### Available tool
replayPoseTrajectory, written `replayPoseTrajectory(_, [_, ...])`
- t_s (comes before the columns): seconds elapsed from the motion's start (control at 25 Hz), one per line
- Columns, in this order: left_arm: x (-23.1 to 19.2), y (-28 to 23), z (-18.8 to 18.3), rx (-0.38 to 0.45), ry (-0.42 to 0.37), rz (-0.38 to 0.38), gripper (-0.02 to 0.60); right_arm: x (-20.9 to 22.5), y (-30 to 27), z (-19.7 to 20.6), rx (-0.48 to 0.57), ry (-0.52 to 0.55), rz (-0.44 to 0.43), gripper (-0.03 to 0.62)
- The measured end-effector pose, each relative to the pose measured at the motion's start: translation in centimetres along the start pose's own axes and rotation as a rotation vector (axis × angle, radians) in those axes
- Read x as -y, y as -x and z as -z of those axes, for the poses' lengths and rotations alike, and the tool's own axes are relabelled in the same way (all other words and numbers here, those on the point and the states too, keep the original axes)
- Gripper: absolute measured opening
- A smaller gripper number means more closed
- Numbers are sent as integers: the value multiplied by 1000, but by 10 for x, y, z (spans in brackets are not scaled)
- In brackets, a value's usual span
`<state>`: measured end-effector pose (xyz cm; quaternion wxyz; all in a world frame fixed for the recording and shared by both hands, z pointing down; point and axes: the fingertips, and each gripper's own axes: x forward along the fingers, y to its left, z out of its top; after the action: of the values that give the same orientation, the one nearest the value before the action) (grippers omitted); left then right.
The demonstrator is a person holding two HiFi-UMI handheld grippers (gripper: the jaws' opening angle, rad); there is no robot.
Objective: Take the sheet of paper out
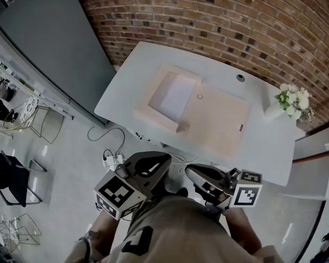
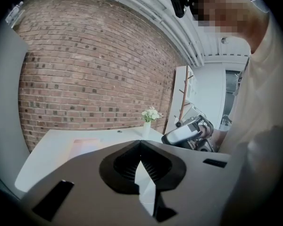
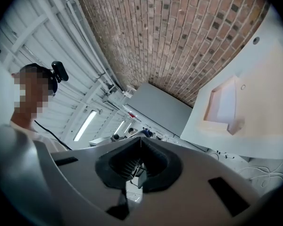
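A white sheet of paper (image 1: 175,96) lies in the raised left part of a pale beige folder (image 1: 219,122) on the white table (image 1: 126,86). The right gripper view shows the sheet (image 3: 225,105) and folder (image 3: 269,102) far off to the right. In the left gripper view the folder (image 2: 87,147) is a pinkish patch on the tabletop. Both grippers hang close to my body, short of the table's near edge. My left gripper (image 1: 160,160) has its jaws meeting at the tip (image 2: 140,142), with nothing in them. My right gripper (image 1: 189,172) is shut and empty (image 3: 139,139).
A small vase of white flowers (image 1: 293,103) stands at the table's right end, and a round grommet (image 1: 240,78) sits near the brick wall. A grey partition (image 1: 49,43) stands to the left. Cables and a power strip (image 1: 112,159) lie on the floor below the table.
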<state>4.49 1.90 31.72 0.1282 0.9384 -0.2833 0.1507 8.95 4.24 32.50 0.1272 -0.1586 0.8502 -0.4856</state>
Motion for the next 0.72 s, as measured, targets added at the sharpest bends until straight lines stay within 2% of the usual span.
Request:
replayPoseTrajectory(0.12, [-19, -2, -7, 11, -9, 19, 14, 9, -17, -9, -6, -6, 16, 25])
replayPoseTrajectory(0.36, [-75, 4, -9, 17, 21, 3, 14, 27, -55, -33, -15, -12, 43, 25])
replayPoseTrajectory(0.6, [-113, 9, -10, 24, 41, 21, 14, 43, -85, -45, -22, -33, 89, 25])
replayPoseTrajectory(0.72, [-130, 8, -9, 27, 79, 20, 14, 49, -95, -51, -31, -35, 116, 25])
